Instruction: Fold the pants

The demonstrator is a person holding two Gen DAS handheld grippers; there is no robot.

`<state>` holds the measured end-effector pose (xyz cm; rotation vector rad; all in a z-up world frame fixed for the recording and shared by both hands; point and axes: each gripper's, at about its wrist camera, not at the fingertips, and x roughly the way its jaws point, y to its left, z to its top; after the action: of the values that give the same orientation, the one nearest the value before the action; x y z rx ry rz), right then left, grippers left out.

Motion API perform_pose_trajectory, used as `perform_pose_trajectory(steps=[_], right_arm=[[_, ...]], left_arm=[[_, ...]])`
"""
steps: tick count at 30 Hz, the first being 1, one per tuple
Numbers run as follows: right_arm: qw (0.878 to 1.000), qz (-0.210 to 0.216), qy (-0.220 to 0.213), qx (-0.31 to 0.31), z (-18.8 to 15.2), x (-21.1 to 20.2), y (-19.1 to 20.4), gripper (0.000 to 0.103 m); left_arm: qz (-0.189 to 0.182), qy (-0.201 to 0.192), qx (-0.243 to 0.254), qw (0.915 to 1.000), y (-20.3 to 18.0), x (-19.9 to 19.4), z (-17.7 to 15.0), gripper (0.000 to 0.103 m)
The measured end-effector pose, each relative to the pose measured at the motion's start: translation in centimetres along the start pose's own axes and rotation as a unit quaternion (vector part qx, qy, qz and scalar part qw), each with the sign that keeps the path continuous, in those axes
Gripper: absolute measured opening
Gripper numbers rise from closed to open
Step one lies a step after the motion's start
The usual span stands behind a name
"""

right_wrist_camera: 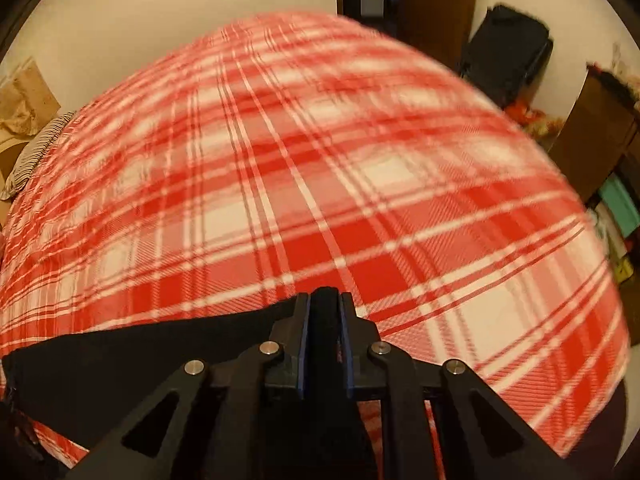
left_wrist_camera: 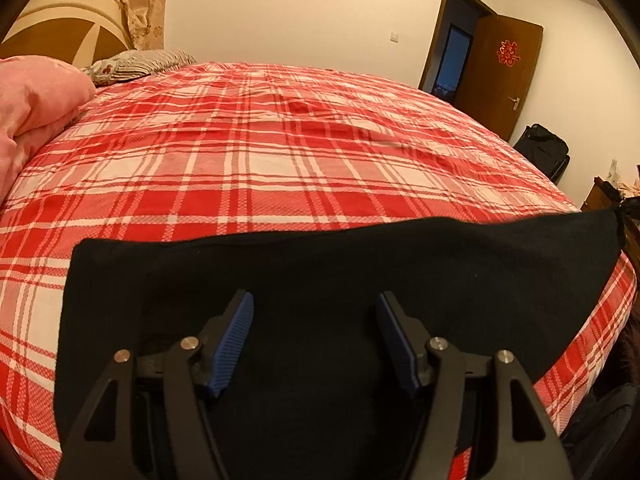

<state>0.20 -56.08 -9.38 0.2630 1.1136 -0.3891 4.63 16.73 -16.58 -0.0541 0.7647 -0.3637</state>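
Pants [left_wrist_camera: 304, 264], black and of a soft matte knit, lie at the near edge of the bed [left_wrist_camera: 280, 152], spread as a broad flat panel with one straight far edge and a rounded corner at the left. Left tongs [left_wrist_camera: 314, 344] hover just over the cloth with the jaws well apart and nothing between the ribbed blue pads [left_wrist_camera: 232, 344]. Right tongs [right_wrist_camera: 325, 344] are nearly closed on a bunched fold of the same black fabric, which fills the narrow gap and stands proud of the tips; the right wrist view is blurred. In the left wrist view a small tied cord [left_wrist_camera: 626, 216] shows at the right-hand corner, so that end is judged to be the waist. By the compact outline, folding is judged part done, with a further fold and smoothing outstanding. The red and white plaid sheet [right_wrist_camera: 360, 200] beneath is a woven cotton with slight ripples.
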Motion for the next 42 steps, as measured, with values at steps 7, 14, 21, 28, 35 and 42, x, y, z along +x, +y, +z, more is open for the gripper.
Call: perform_pose_trajectory(steps=[7,14,21,28,35,42], right_arm=[[0.997,-0.014,-0.076,-0.020,-1.8,-6.0,1.8,0.026],[0.988,0.075,-0.007,-0.135,-6.1,-5.0,9.1,0.026],[0.981,0.085,0.013,-0.171,-7.4,-5.7,13.5,0.026],[0.921,0.200,0.024,-0.333,-11.3,-7.2,30.7,0.026],[0.849,0.255,0.085,-0.455,-19.2,-5.0,41.3,0.026],[0.826,0.248,0.088,-0.498,-22.0,-4.4,41.6,0.026]], left_arm=[[0.013,-0.001,0.019,0.9997,-0.4,0.0,-0.1,0.067],[0.012,0.002,0.000,0.9999,-0.1,-0.7,0.0,0.067],[0.023,0.005,0.018,0.9996,-0.4,-1.6,-1.2,0.068],[0.011,-0.012,0.004,0.9999,-0.2,-2.8,-1.0,0.075],[0.021,-0.008,0.026,0.9994,-1.7,-2.0,-1.5,0.075],[0.028,-0.017,0.002,0.9995,-0.2,-2.8,-1.5,0.079]])
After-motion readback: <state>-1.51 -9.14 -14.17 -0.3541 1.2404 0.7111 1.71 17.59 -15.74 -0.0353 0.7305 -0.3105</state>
